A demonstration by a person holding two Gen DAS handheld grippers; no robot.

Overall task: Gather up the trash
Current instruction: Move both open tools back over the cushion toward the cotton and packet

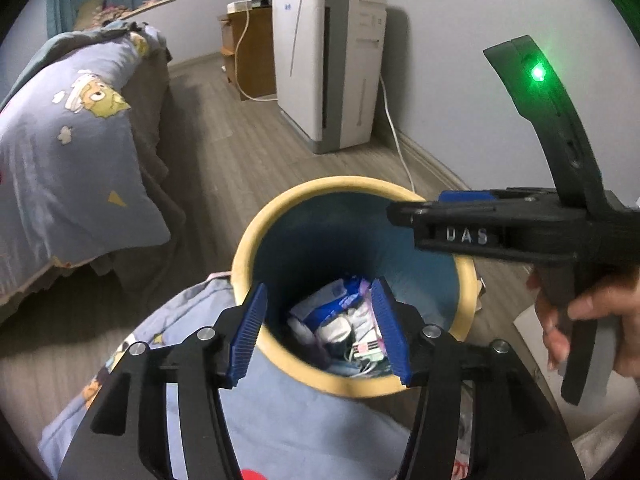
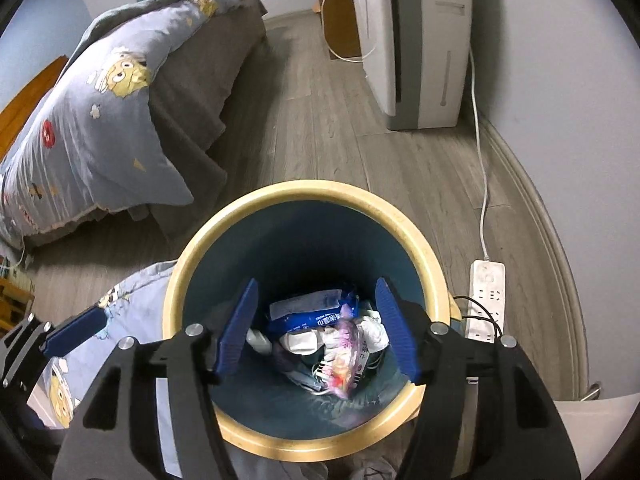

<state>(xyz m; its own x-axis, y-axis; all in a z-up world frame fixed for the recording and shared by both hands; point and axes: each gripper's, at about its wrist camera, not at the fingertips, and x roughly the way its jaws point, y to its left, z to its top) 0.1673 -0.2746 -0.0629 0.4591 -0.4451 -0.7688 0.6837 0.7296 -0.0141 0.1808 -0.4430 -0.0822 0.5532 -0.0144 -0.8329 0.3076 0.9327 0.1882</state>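
A round trash bin with a pale yellow rim (image 1: 256,220) (image 2: 200,236) and dark blue inside stands on the floor. Wrappers and crumpled paper (image 1: 344,320) (image 2: 320,320) lie at its bottom. A pink-purple wrapper (image 2: 346,354) looks blurred, in the air or just landed on the pile. My left gripper (image 1: 320,332) is open and empty above the bin's near rim. My right gripper (image 2: 316,324) is open and empty over the bin's mouth. It also shows in the left wrist view (image 1: 404,212), over the bin's right rim.
A bed with a blue cartoon-print quilt (image 1: 60,152) (image 2: 92,120) is at the left. More quilt (image 1: 312,420) lies against the bin. A white air purifier (image 1: 332,64) (image 2: 420,40) stands by the wall. A power strip (image 2: 486,300) with a cord lies right of the bin.
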